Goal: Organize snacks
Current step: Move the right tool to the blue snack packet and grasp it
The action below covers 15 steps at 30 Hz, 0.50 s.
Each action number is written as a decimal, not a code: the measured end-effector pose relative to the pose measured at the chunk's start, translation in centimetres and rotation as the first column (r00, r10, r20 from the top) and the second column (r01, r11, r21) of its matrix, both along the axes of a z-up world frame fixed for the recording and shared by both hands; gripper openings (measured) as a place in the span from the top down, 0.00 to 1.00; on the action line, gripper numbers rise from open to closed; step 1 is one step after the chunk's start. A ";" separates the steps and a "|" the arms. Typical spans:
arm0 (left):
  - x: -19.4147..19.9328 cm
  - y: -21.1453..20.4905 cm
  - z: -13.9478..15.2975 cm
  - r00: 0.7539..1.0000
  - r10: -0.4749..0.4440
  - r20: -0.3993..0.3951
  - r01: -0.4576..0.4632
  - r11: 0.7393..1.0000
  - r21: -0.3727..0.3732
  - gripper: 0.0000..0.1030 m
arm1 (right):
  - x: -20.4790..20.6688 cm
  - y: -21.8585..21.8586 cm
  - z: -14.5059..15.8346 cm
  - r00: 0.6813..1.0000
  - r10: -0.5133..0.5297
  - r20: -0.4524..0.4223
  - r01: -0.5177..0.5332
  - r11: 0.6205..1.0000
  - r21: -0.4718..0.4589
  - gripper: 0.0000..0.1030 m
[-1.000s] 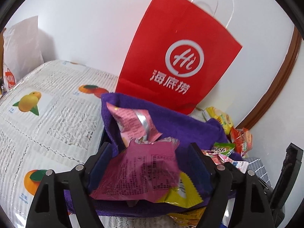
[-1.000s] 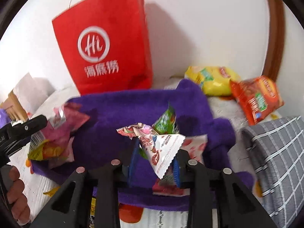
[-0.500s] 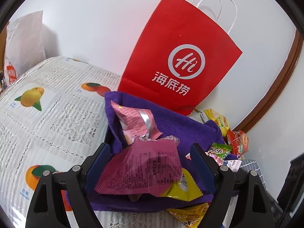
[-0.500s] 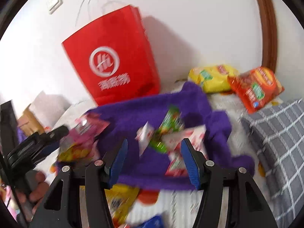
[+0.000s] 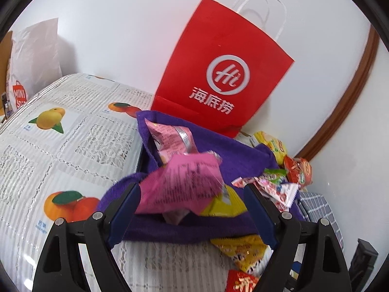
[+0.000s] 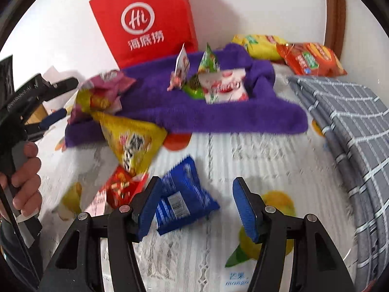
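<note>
The left gripper (image 5: pixel 192 209) is seen released, jaws wide around a crinkled pink foil snack packet (image 5: pixel 181 185) lying on the folded purple towel (image 5: pixel 243 155). The right gripper (image 6: pixel 194 209) is opening above a blue foil snack packet (image 6: pixel 182 199) on the white lace tablecloth (image 6: pixel 267 160); nothing is gripped.

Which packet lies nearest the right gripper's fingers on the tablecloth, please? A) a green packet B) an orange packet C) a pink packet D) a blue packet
D: in the right wrist view the blue packet lies on the tablecloth just in front of the right gripper, beside its left finger, while the jaws are opening and hold nothing.
</note>
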<state>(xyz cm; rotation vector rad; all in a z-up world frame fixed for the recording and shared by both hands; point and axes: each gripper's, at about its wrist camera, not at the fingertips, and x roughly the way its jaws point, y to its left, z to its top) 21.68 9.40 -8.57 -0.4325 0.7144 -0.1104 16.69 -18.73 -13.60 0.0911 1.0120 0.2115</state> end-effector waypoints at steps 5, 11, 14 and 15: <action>-1.2 -0.6 0.2 0.999 -0.033 0.014 0.033 0.999 0.039 0.17 | -0.2 1.0 -0.1 1.000 0.020 -0.004 -0.020 1.000 -0.009 0.41; -1.6 -0.3 0.4 0.999 -0.048 0.020 0.048 0.999 -0.002 0.17 | 0.1 2.0 -0.5 1.000 0.032 0.001 -0.031 0.999 -0.018 0.34; -1.5 -0.1 0.4 0.999 -0.048 0.016 0.048 0.999 -0.018 0.17 | 0.2 2.5 -0.5 0.999 0.038 0.007 -0.038 0.999 -0.034 0.34; -1.5 -0.1 0.4 0.999 -0.047 0.014 0.047 0.999 -0.020 0.17 | 0.2 2.6 -0.5 0.999 0.042 0.009 -0.042 0.998 -0.039 0.34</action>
